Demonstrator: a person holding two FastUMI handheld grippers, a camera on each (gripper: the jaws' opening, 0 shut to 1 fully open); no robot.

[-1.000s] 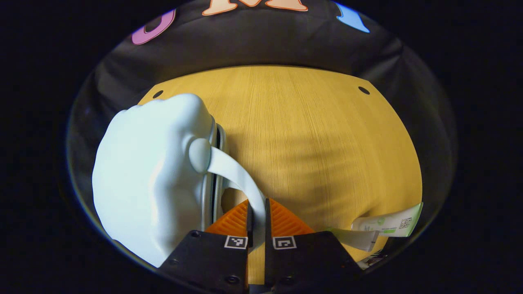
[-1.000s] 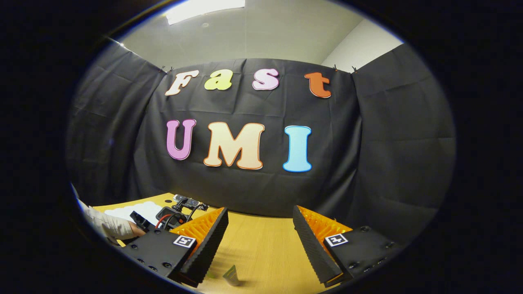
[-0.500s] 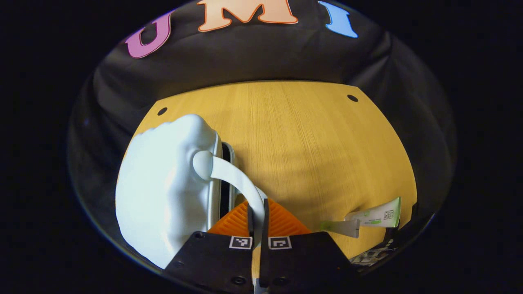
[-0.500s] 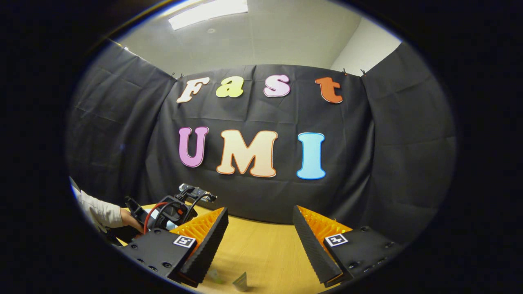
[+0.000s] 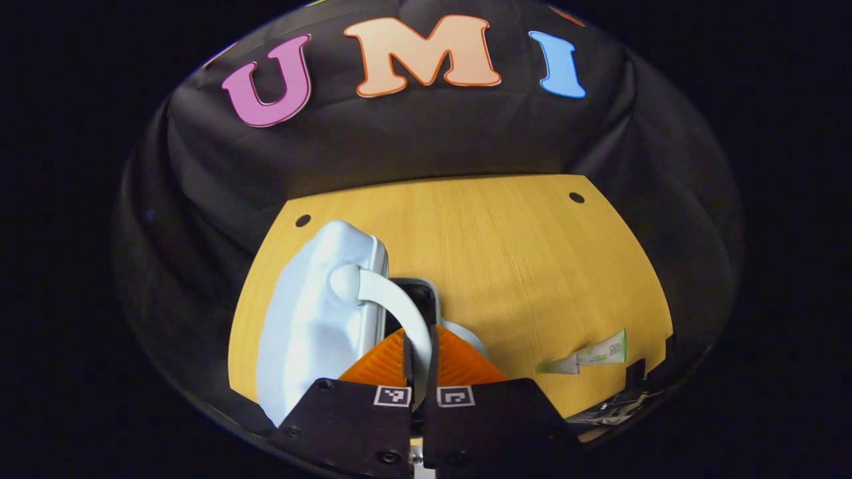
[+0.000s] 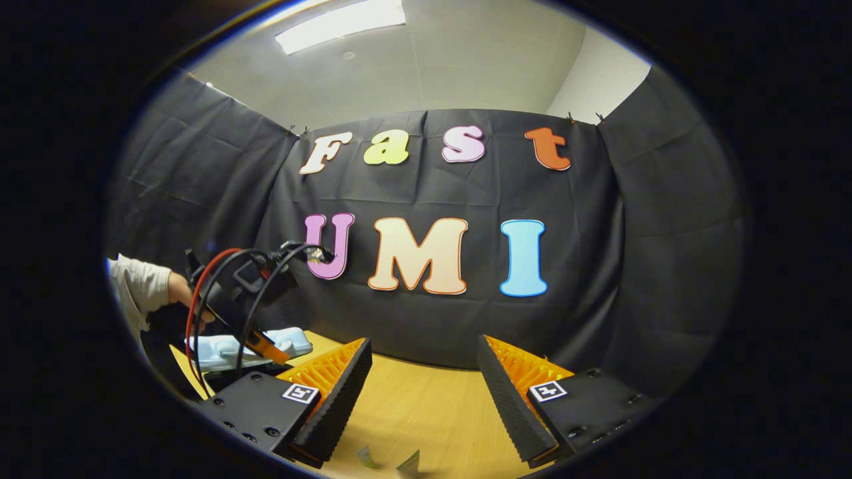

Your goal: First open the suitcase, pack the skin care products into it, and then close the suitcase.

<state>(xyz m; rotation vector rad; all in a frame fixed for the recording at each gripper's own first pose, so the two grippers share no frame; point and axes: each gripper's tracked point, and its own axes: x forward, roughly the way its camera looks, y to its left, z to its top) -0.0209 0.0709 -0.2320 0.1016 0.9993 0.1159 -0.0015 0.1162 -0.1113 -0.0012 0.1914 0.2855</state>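
A pale blue hard-shell suitcase (image 5: 313,319) lies at the table's left in the left gripper view. Its lid is raised off the lower shell (image 5: 462,330), and a dark gap shows between them. My left gripper (image 5: 421,352) is shut on the curved white handle (image 5: 396,306) of the lid. A white and green skin care tube (image 5: 589,356) lies on the wood to the right. In the right gripper view my right gripper (image 6: 423,344) hangs open over the table with nothing between its fingers. The ends of two tubes (image 6: 409,464) show below it.
The wooden table (image 5: 519,266) has small holes near its far corners and black cloth behind it. In the right gripper view a person's hand (image 6: 180,293) holds the other gripper, with red and black cables (image 6: 219,286), above the suitcase (image 6: 223,346). A dark item (image 5: 616,407) lies at the table's near right edge.
My left gripper has risen and pulled back with the handle, and the lid has swung up off the lower shell. The right gripper has barely moved.
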